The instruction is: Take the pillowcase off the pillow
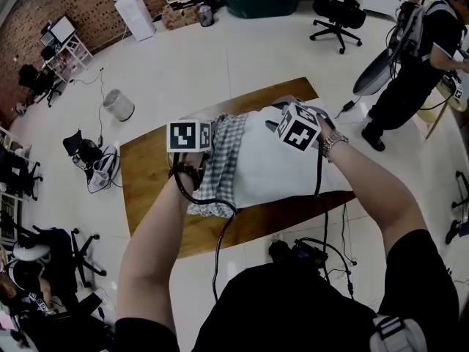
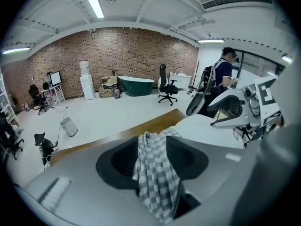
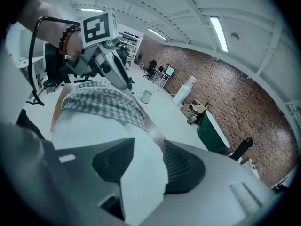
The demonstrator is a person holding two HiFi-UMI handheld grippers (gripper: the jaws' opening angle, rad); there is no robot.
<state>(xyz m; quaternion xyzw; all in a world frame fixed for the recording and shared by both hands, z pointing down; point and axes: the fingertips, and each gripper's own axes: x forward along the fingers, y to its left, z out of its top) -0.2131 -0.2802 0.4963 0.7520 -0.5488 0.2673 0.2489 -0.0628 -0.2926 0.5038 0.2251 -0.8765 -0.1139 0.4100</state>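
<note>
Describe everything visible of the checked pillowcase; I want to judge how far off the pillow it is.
The pillowcase is thin grey-and-white checked cloth, crumpled and gathered into a band over one end of the white pillow; the rest of the pillow is bare. It lies on the brown wooden table. A fold of it runs between the left gripper's fingers, which stand apart around it.

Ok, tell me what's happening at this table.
A person with a gripper in each hand is working a checked pillowcase off a white pillow on the wooden table. The right gripper clamps a bare corner of the pillow. The left gripper has the pillowcase between its fingers. The pillowcase is bunched at one end of the pillow, not yet off.
</note>
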